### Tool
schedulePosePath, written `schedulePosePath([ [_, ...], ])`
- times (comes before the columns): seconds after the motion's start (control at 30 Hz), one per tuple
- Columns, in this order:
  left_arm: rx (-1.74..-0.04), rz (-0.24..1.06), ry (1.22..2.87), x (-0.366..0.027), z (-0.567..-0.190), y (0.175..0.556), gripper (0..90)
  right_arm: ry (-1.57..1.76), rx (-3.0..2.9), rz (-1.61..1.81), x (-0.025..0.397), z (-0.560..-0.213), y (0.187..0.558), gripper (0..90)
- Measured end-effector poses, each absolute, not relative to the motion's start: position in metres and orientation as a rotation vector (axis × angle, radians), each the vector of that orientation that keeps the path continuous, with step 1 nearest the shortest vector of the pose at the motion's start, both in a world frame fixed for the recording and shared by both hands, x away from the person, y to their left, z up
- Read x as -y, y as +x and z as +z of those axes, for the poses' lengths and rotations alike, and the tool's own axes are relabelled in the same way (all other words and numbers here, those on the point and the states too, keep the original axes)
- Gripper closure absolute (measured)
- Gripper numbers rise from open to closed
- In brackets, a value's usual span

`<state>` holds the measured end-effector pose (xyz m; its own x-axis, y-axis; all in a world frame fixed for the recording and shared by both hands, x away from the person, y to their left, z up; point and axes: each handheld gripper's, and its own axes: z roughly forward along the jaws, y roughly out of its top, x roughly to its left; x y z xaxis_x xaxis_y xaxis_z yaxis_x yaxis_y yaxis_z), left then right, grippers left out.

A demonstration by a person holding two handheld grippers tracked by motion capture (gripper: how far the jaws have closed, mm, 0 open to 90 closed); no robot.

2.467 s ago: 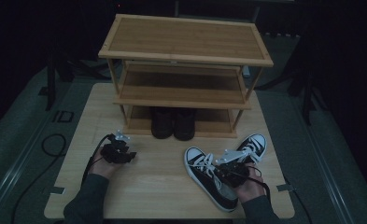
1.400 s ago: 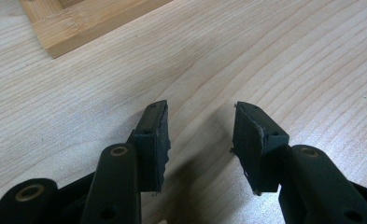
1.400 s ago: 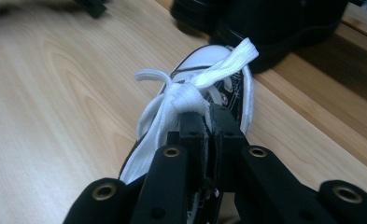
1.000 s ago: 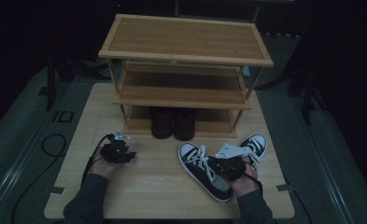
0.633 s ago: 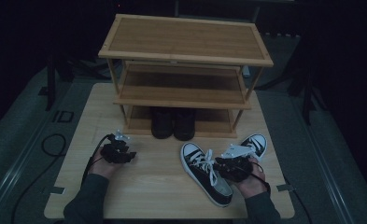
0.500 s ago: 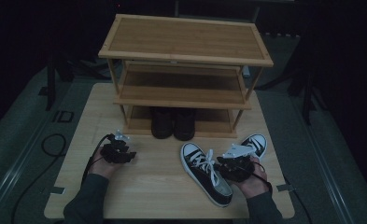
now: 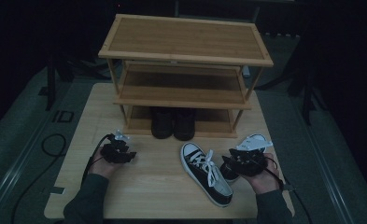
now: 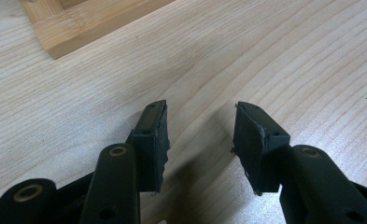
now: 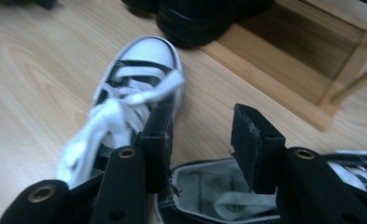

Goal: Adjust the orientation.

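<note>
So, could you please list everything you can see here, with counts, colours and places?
Table: one, light wood, under everything.
Shoe rack: one, light wood, three shelves, at the table's far side.
Boots: two, dark, side by side on the rack's bottom shelf.
Sneakers: two, black with white toes and laces; one lies on the table in front of the rack, the other to its right under the right gripper.
Cable: one, black, on the floor at left.
Left gripper: black, open over bare table.
Right gripper: black, open above the second sneaker's opening.

second sneaker (image 7: 252, 142) mostly hidden, laces (image 9: 125, 105) seemingly blurred
</note>
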<state>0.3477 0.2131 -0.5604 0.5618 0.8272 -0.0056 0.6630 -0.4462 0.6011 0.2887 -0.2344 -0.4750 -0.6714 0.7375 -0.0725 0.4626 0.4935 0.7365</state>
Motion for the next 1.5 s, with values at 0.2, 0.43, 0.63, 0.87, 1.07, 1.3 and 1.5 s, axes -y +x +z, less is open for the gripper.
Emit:
schedulePosePath([
  [0.2, -1.191, 0.392, 2.245, -0.213, -0.56, 0.348, 55.5, 1.075, -2.335, 0.952, 0.242, -0.48, 0.292, 59.1],
  [0.43, -1.191, 0.392, 2.245, -0.213, -0.56, 0.347, 55.3, 1.12, -2.322, 0.875, 0.252, -0.488, 0.291, 78.0],
  [0.63, -1.191, 0.395, 2.248, -0.213, -0.56, 0.347, 55.3, 1.161, -2.336, 0.789, 0.257, -0.499, 0.292, 83.3],
  [0.87, -1.191, 0.391, 2.248, -0.213, -0.56, 0.347, 55.3, 1.208, -2.328, 0.775, 0.26, -0.507, 0.297, 87.5],
  [1.07, -1.189, 0.391, 2.249, -0.213, -0.56, 0.347, 55.3, 1.209, -2.314, 0.702, 0.261, -0.507, 0.296, 89.9],
  [1.3, -1.193, 0.39, 2.244, -0.214, -0.56, 0.347, 55.3, 1.205, -2.274, 0.547, 0.267, -0.514, 0.294, 90.0],
  [1.5, -1.193, 0.391, 2.242, -0.214, -0.56, 0.347, 55.3, 1.243, -2.258, 0.575, 0.28, -0.512, 0.29, 89.8],
])
